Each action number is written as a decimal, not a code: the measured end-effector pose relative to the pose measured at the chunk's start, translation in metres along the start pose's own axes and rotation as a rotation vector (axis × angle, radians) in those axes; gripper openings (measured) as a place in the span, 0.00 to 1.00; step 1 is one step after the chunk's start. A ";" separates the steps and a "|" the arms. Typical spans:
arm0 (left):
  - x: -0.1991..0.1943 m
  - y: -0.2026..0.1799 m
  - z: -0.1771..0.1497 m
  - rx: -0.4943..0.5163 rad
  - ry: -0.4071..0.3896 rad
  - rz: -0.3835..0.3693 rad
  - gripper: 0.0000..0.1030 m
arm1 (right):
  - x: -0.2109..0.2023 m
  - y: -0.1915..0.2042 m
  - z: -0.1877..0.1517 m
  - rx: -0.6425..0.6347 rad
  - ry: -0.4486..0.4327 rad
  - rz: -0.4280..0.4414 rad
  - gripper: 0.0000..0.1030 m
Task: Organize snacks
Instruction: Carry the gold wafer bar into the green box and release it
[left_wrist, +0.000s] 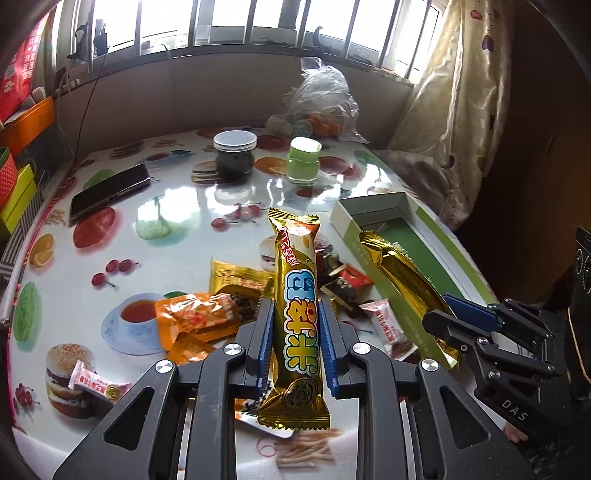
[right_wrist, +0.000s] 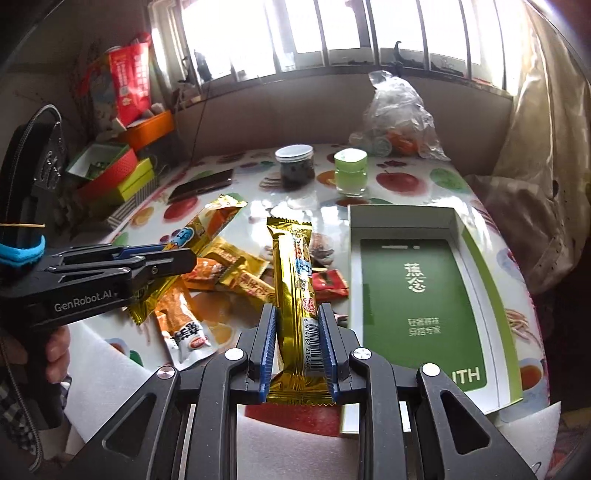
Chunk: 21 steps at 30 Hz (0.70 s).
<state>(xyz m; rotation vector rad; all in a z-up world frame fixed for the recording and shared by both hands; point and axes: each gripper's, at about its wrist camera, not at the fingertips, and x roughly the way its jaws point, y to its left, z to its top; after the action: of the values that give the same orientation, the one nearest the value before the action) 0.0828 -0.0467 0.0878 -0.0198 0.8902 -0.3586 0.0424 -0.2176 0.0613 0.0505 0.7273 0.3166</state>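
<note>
Table with fruit-print cover takes most of both views. White-and-green box sits open at its right side, green liner showing, nothing resting inside that I can see. Loose snack pile lies mid-table just left of the box: orange packets, gold packets, small dark and red wrappers. Phone far left, dark jar and green jar behind, clear plastic bag at the back.

Left gripper clamped on a gold snack bar, bar upright, above the pile. Right gripper clamped on a second gold bar, barcode side facing out, just left of the box's near wall.
</note>
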 end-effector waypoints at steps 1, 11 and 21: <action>0.002 -0.005 0.001 -0.002 0.003 -0.007 0.24 | -0.002 -0.006 0.000 0.010 -0.002 -0.013 0.21; 0.026 -0.059 0.014 0.028 0.036 -0.103 0.24 | -0.009 -0.053 -0.008 0.094 0.013 -0.153 0.21; 0.062 -0.096 0.021 0.034 0.114 -0.150 0.24 | -0.005 -0.089 -0.018 0.150 0.041 -0.236 0.21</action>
<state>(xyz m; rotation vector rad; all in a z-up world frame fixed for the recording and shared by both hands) 0.1057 -0.1590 0.0699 -0.0356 0.9981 -0.5190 0.0509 -0.3046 0.0372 0.0992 0.7882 0.0379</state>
